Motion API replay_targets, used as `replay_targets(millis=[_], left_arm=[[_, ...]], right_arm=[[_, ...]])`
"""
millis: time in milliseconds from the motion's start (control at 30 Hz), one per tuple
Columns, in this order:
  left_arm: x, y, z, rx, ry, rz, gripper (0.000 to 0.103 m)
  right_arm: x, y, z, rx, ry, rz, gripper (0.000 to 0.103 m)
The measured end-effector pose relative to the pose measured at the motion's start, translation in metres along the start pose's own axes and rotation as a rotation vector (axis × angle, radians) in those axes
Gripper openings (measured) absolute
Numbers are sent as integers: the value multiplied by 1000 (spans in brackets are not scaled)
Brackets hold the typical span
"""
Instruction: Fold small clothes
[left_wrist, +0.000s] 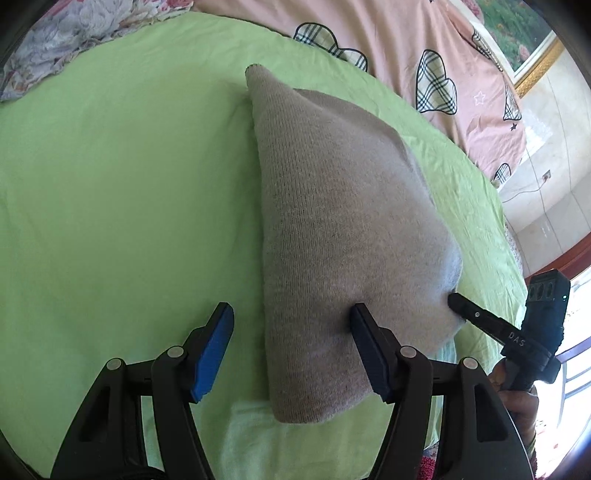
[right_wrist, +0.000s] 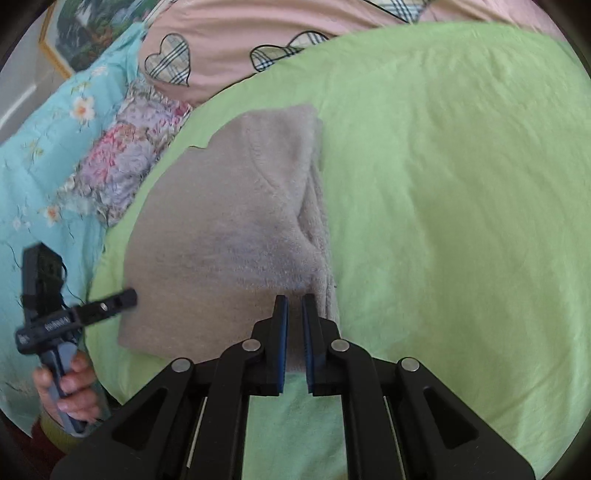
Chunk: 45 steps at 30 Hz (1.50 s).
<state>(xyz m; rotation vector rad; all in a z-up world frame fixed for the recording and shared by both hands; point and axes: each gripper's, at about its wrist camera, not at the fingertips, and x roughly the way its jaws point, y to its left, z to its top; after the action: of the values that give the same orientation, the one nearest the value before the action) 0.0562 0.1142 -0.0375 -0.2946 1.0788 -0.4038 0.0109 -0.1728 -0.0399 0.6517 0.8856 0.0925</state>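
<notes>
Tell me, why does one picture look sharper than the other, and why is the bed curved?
Left wrist view: sharp, the grey knitted garment shows its weave, window glare lower right. Right wrist view: softly blurred. Both fisheye lenses bend the green bedsheet, darkening corners.

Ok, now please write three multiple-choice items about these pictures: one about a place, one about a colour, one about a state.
1. Where does the garment lie?
A. on the pink cover with hearts
B. on the green sheet
C. on the floor

2. What colour are the pads of the left gripper?
A. red
B. white
C. blue

3. How is the left gripper?
A. open
B. shut on the garment
C. out of view

Answers:
1 B: the beige garment rests on the green sheet, while the pink cover lies beyond it.
2 C: the pads show blue on the inner faces of the fingers.
3 A: the left gripper has its fingers wide apart, with no pad pressing on cloth.
</notes>
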Motion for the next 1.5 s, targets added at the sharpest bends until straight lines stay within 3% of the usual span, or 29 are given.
replay_targets(millis=[167, 200, 267, 500, 567, 667, 800, 1067, 1500], left_arm=[[-14, -10, -9, 40, -38, 61, 65], [-17, -12, -12, 43, -43, 71, 65], [-22, -16, -21, 55, -51, 95, 66], [-33, -32, -55, 110, -76, 235, 77], [-35, -33, -61, 124, -90, 284, 80], [-35, -35, -71, 142, -98, 366, 82], [-30, -40, -78, 160, -88, 438, 82], [-23, -46, -82, 200, -66, 470, 84], [-32, -62, -80, 256, -113, 481, 86]], right_arm=[[-25, 12, 2, -30, -59, 3, 12], [-30, 14, 1, -33, -71, 8, 16], [-39, 18, -5, -40, -88, 9, 48], [-51, 39, -35, -131, -96, -17, 58], [-53, 44, -46, -166, -100, -32, 68], [-52, 51, -59, -213, -103, -47, 76], [-44, 58, -66, -247, -85, -62, 79], [-32, 66, -74, -236, -49, -67, 84], [-30, 75, -62, -271, -63, -79, 87]])
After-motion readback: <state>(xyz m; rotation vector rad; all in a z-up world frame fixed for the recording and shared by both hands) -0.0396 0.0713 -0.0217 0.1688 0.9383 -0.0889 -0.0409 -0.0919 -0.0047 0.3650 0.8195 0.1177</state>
